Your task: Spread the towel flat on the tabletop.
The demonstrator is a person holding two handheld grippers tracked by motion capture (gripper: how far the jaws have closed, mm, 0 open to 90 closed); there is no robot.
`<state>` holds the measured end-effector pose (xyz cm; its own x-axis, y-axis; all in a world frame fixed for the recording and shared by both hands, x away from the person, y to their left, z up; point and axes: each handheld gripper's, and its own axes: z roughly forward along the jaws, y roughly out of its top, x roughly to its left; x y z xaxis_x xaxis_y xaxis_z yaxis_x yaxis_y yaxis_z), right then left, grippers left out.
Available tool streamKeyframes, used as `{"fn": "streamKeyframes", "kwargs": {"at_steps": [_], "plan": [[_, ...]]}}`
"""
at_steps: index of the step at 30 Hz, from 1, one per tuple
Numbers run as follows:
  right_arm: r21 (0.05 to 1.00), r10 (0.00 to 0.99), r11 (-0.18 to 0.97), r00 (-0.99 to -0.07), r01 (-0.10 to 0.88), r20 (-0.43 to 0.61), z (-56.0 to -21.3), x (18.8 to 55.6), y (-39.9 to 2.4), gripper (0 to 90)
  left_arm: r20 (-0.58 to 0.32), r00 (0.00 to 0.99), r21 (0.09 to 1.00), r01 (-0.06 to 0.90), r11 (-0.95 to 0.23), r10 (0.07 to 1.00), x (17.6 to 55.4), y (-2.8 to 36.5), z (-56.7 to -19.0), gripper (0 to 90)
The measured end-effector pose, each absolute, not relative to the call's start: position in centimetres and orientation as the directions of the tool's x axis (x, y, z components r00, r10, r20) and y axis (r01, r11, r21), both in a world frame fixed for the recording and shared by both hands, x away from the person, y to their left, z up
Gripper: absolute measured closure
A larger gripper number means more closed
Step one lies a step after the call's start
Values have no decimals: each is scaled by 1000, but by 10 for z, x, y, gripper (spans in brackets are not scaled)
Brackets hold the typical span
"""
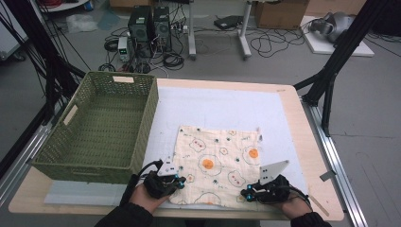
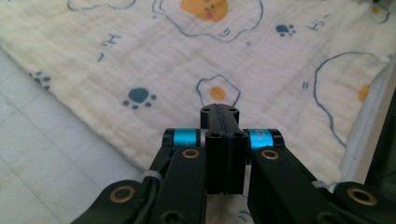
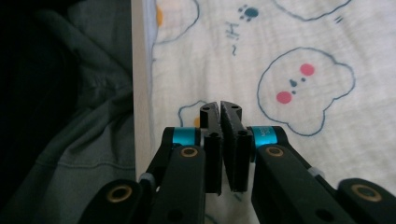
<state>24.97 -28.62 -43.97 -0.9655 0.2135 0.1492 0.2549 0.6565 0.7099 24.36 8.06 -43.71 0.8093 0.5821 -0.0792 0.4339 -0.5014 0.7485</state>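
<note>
Cabled floor and computer towers lie beyond a wooden table topped by a white mat. Green basket at left; printed cloth lies flat on the mat near the front edge. Left gripper and right gripper, jaws closed with no fold visibly caught between them, sit at the cloth's near corners. Advisable: pinch both corners evenly, lift together, fold away squarely.
</note>
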Motion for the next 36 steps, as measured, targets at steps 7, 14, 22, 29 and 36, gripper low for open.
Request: {"fn": "streamKeyframes", "kwargs": {"at_steps": [7, 14, 22, 29, 36], "plan": [[759, 363, 557, -921, 338, 144, -433, 281, -292, 602, -70, 775, 815, 408, -413, 628, 264, 82, -430, 661], [798, 468, 462, -871, 388, 153, -426, 306, -309, 486, -111, 755, 835, 424, -350, 647, 284, 83, -423, 580], [789, 529, 437, -833, 431, 162, -424, 333, -319, 407, -123, 742, 841, 431, -328, 659, 307, 72, -416, 557], [798, 567, 401, -806, 450, 169, -408, 359, -331, 405, -177, 715, 845, 463, -268, 676, 334, 65, -410, 586], [782, 588, 430, -797, 451, 137, -391, 380, -331, 393, -187, 699, 849, 469, -245, 690, 353, 53, -403, 595]]}}
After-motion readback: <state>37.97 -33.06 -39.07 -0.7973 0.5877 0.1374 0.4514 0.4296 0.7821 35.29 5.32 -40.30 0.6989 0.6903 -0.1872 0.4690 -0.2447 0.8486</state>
